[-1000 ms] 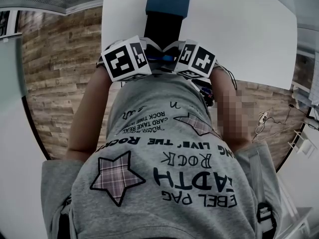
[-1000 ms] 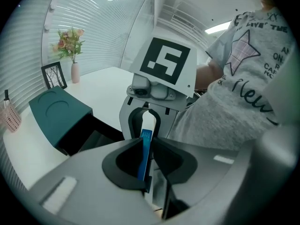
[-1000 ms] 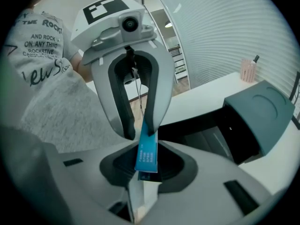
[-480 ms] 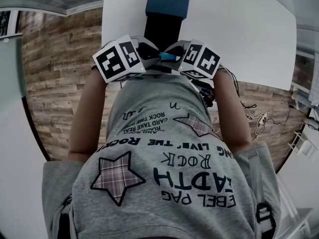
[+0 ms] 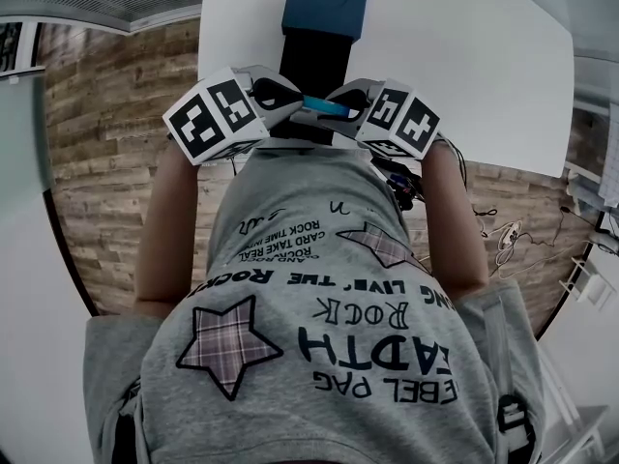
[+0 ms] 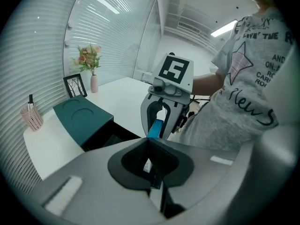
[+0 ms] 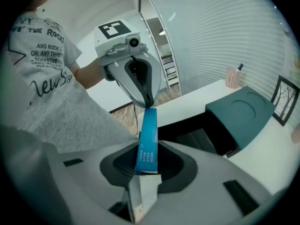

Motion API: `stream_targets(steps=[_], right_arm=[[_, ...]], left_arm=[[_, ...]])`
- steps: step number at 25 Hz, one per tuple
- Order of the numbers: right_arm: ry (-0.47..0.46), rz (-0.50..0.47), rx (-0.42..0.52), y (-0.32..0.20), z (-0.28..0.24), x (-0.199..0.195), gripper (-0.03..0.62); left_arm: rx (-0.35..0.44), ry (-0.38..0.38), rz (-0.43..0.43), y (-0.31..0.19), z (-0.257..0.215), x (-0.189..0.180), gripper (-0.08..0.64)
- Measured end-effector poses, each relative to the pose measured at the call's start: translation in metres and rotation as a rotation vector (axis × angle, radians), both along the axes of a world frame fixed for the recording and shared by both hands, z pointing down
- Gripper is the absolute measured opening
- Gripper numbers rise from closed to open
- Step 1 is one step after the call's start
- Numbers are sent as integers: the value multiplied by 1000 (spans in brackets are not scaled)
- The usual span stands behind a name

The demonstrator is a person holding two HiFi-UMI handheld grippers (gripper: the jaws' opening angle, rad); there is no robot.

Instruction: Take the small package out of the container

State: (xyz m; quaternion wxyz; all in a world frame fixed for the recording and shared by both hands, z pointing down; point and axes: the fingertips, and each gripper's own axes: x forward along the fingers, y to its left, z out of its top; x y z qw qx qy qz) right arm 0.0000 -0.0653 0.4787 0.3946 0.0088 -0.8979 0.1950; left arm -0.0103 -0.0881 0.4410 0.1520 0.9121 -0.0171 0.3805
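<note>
Right gripper (image 7: 144, 172) clamps small package (image 7: 147, 137), left gripper (image 6: 152, 168) pinching its end.

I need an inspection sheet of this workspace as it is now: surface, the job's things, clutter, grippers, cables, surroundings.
Surface: white table, carrying the container.
Job's things: teal container open, dark inside showing; small blue package out of it, held up between both grippers.
Clutter: flower vase, picture frame and pink pen holder at the table's far end.
Grippers: left gripper has just closed its jaws on one end of the package; right gripper grips the other end.
Cables: wires beside the right arm; more on the floor.
Surroundings: wooden floor; blinds behind the table.
</note>
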Motion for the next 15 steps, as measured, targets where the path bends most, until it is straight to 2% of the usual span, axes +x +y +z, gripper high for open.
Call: stream_targets(steps=[3,7,15], right_arm=[[-5,14,16,-4,-5,4,100],[-17,38,47,-9,-18,2,100],[-78,143,114,-26,-50,24,98]], left_arm=[[22,17,-27,-6,-5,1,11],[63,76,-85,-18,-23,-4,11],[224,175,-248,-56,-67,-12,11]])
